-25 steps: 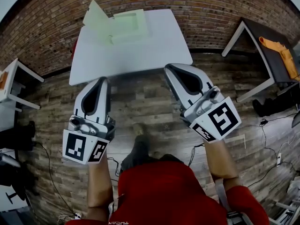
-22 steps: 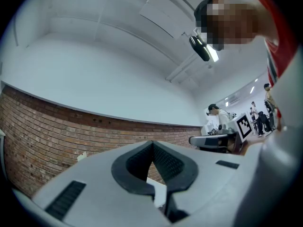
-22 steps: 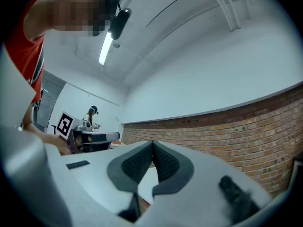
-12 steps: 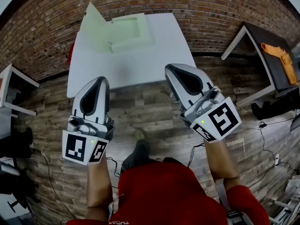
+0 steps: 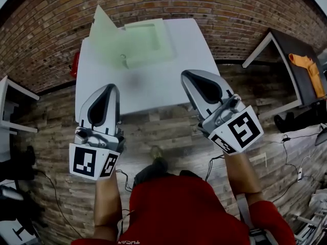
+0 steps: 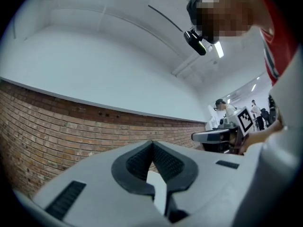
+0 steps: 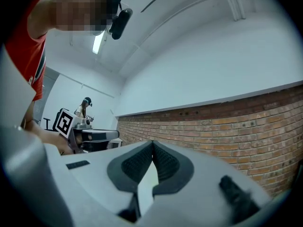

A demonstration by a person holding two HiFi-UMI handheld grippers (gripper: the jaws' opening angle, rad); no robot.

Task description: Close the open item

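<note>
A pale green box [image 5: 143, 42] lies open at the far side of a white table [image 5: 153, 86], its lid [image 5: 104, 32] raised at the left. My left gripper [image 5: 108, 87] hovers at the table's near left edge, shut and empty. My right gripper [image 5: 187, 75] is over the near right edge, also shut with nothing in it. Both stay well short of the box. The left gripper view shows its jaws [image 6: 152, 143] closed tip to tip against a brick wall [image 6: 57, 122]. The right gripper view shows the same for its jaws [image 7: 152, 143].
A brick wall [image 5: 230, 14] runs behind the table. A red object [image 5: 75, 64] sits by the table's left edge. Another table [image 5: 294, 60] with an orange item [image 5: 309, 68] stands at the right, a white one [image 5: 13, 106] at the left. Cables [image 5: 286, 152] cross the wood floor.
The table and box have come nearer in the head view as I moved forward. Both grippers now overlap the table's near edge; they stayed shut.
</note>
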